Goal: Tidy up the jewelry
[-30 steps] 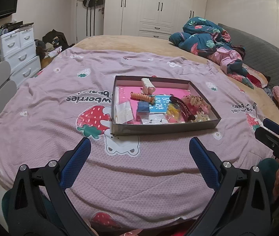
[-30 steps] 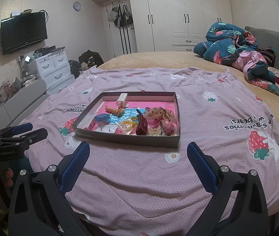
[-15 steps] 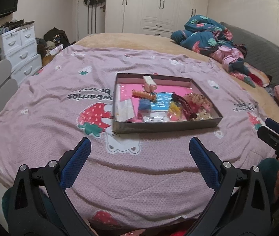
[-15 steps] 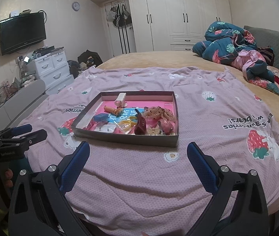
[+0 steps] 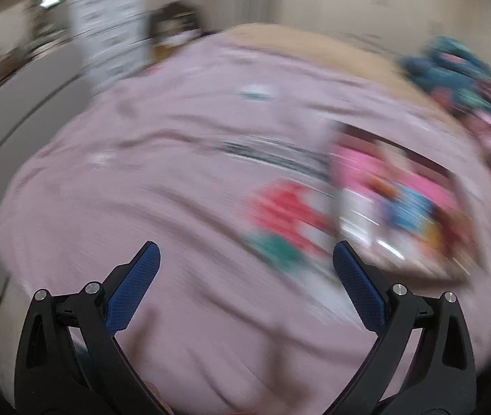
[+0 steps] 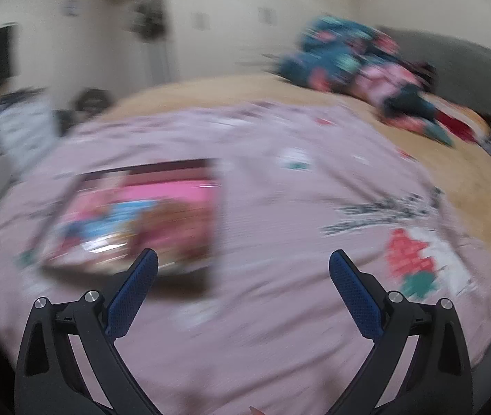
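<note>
Both views were badly blurred. My left gripper [image 5: 245, 259], jaws apart and empty, hung left of the jewelry tray [image 5: 418, 159] on the bed [image 5: 176, 173]; my right gripper [image 6: 243, 266], likewise apart, sat right of it. Contents probably light, fragile; I'd pinch single pieces.

Both views motion-blurred. Left gripper [image 5: 245, 259], jaws wide: bare pink bedspread [image 5: 176, 190] ahead, tray [image 5: 401, 207] right. Right gripper [image 6: 243, 266], jaws wide: tray [image 6: 135, 221] near left, open bedspread [image 6: 297, 224] ahead. Bundled bedding [image 6: 356, 58] far right.
</note>
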Demonstrator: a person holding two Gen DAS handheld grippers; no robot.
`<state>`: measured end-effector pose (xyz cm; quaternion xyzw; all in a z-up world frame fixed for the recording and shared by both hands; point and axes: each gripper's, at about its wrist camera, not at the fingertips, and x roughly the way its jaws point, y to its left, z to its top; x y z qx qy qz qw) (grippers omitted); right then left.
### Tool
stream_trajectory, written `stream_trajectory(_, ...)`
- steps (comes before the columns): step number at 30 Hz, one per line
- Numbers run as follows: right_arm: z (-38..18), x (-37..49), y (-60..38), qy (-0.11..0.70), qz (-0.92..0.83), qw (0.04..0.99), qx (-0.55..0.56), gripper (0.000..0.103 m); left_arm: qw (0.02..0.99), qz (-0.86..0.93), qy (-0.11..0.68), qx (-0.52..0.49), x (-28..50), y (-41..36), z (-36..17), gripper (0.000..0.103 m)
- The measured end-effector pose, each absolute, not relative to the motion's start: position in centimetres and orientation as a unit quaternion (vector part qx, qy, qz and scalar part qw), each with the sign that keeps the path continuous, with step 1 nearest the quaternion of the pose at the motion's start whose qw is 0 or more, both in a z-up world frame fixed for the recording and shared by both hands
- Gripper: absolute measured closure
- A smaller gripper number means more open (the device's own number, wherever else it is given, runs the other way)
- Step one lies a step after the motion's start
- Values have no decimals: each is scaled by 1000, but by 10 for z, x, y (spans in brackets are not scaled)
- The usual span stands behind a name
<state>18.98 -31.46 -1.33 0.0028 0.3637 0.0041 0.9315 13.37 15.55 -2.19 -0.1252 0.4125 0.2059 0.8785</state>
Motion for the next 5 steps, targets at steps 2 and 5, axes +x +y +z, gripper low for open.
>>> stream_trajectory(2,-33,236,-352,401,-56,914,29,4,851,275,425,-140,162,204,-36,9)
stream_trajectory(5,-57,287,-406,432,-140,888,71,4,821,333,431,-170,196,261,-54,9)
